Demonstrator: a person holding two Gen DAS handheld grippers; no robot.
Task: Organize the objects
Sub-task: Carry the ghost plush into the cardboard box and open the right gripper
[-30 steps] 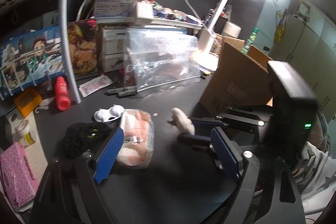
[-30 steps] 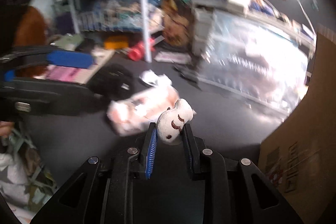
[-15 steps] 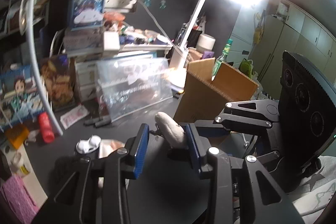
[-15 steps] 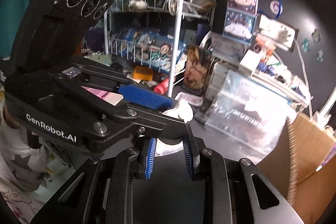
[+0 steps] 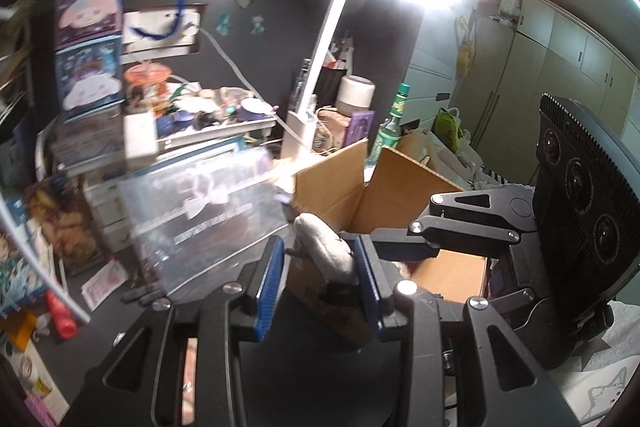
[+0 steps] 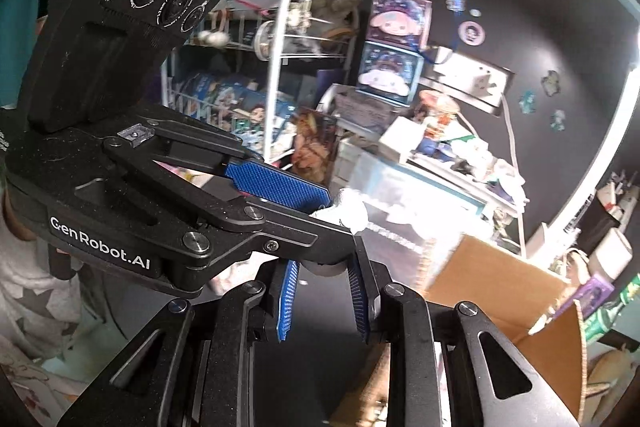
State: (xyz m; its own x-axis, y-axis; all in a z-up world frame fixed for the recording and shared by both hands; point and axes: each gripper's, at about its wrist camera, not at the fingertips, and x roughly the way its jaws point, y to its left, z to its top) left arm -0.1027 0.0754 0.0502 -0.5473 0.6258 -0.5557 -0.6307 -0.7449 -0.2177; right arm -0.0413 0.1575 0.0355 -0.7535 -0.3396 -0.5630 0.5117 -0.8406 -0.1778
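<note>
The small plush toy (image 5: 326, 251) is up in the air between the blue pads of my left claw (image 5: 318, 243), well clear of the dark counter (image 5: 304, 379). It sits tilted, pale head up and away from me, body slanting down towards the pad on the right of the left wrist view. It lies right against that pad. On the other side I see a thin dark gap between the toy and the pad. My left jaws have just been closing with the toy between them, and they now stand narrow. I cannot tell whether both pads really press on it.

My right claw (image 6: 323, 265) is nearly closed and has hold of the same toy. In the left wrist view its black fingers come in level from the right and meet the toy behind my left pad. In the right wrist view my left claw crosses in front, so most of the toy is hidden. A grey bit shows between my right pads, and the white end (image 6: 350, 215) pokes out at the tip of my left claw, touching its upper blue pad.

The open cardboard box (image 5: 400, 187) stands just behind the toy and a little to its right, flaps raised. A clear plastic bag (image 5: 200, 219) leans behind and to the left. The desk lamp (image 5: 332, 39) glares above.
</note>
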